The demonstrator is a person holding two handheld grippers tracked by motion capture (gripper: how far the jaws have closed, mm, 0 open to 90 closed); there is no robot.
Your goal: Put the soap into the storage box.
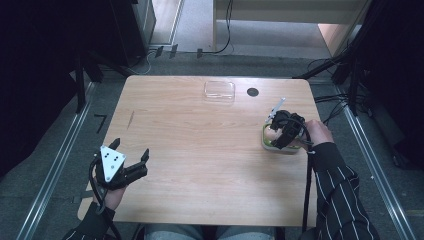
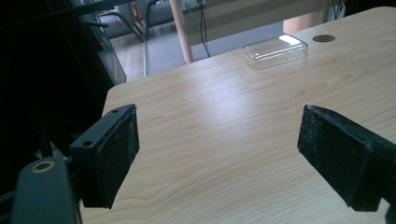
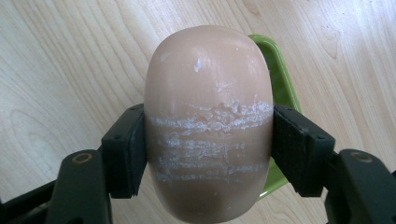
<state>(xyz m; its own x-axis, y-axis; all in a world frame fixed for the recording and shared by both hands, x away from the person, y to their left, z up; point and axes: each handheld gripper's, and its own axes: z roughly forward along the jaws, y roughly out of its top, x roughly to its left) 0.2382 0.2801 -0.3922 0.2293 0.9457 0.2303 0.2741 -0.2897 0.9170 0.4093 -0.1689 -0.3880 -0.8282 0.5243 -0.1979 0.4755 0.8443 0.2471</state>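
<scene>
A beige oval bar of soap [image 3: 208, 121], scored with white scrape lines, sits between the two black jaws of my right gripper [image 3: 208, 149], which is shut on its sides. Under the soap lies a green soap dish [image 3: 279, 88]. From above, the right gripper [image 1: 284, 131] is over that green dish [image 1: 267, 142] at the table's right side, and a bit of the soap [image 1: 270, 133] peeks out. My left gripper [image 1: 131, 157] rests near the front left corner, jaws wide apart and empty. A clear plastic lid [image 1: 219, 90] lies at the far middle of the table.
A dark round disc [image 1: 252, 92] lies right of the clear lid [image 2: 275, 49]. The wooden table [image 1: 200, 150] has black frames and cables around it. A striped sleeve [image 1: 335, 190] comes in at the bottom right.
</scene>
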